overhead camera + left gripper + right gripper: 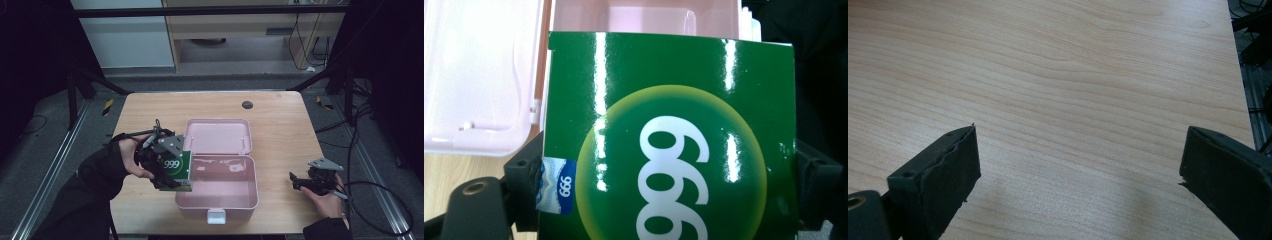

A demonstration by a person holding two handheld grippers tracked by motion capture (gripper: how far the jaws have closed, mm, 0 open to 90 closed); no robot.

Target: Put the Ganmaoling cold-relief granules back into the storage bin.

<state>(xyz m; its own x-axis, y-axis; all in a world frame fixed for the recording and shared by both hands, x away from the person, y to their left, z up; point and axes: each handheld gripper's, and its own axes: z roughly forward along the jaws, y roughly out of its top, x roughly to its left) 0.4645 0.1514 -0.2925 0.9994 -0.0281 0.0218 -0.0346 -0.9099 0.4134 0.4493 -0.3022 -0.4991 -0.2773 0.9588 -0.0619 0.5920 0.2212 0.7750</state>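
One glossy green cardboard box point(669, 145) marked "999", clamped in left gripper point(167, 167).
Box held just above the left rim of the open pale pink plastic case point(220, 197), lid laid back; small blue "999" sticker on its edge. Right gripper point(305, 181) idle, jaws wide apart over the light wooden table point(1073, 75).

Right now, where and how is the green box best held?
By its two narrow side faces, as the left tool grips the green box now, from the side away from the pink case. The flat, parallel sides suit the pads, and the case side stays free.
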